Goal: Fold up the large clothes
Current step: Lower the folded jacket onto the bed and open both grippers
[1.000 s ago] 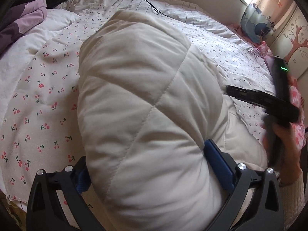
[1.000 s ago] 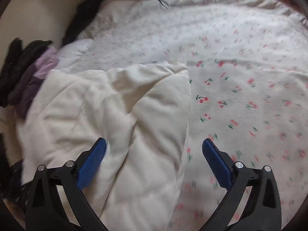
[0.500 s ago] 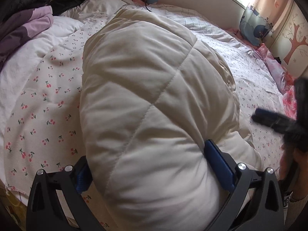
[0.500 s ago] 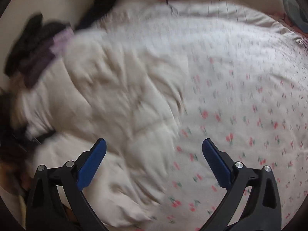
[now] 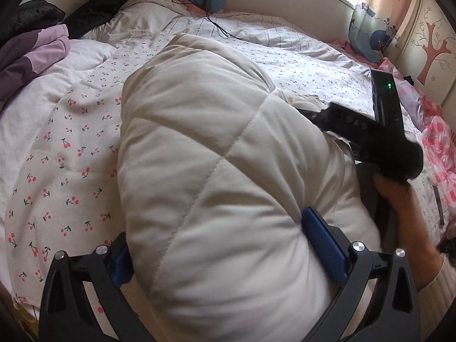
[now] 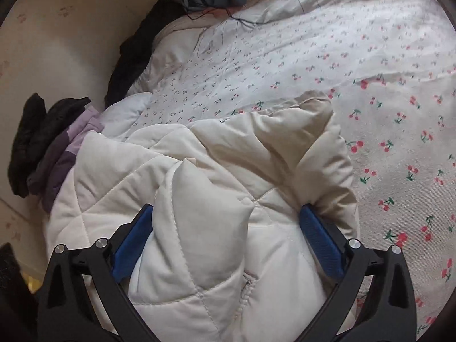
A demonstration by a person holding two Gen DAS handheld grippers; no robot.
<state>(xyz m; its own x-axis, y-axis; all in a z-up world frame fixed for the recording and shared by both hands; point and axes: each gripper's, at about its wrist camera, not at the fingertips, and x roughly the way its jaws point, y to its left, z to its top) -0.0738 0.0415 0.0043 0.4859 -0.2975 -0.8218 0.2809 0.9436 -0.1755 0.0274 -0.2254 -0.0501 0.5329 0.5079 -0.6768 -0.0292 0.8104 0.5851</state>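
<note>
A cream quilted puffer coat (image 5: 216, 154) lies bunched on the cherry-print bedsheet (image 5: 57, 154). My left gripper (image 5: 225, 245) stands wide open with a thick fold of the coat bulging between its blue pads. My right gripper (image 6: 225, 236) is also wide open, with a bunch of the coat (image 6: 205, 199) between its pads at the coat's right edge. The right gripper's black body (image 5: 379, 139) shows in the left wrist view, pressed against the coat's far side, held by a hand.
Purple and black clothes (image 5: 31, 54) are piled at the bed's left edge, also seen in the right wrist view (image 6: 48, 148). A blue patterned pillow (image 5: 367, 37) and pink plastic bags (image 5: 439, 142) sit at the right. A black cable (image 5: 216, 25) runs across the far sheet.
The right gripper swung back from the open sheet onto the coat and now straddles a fold of it. The left gripper kept its place around the coat.
</note>
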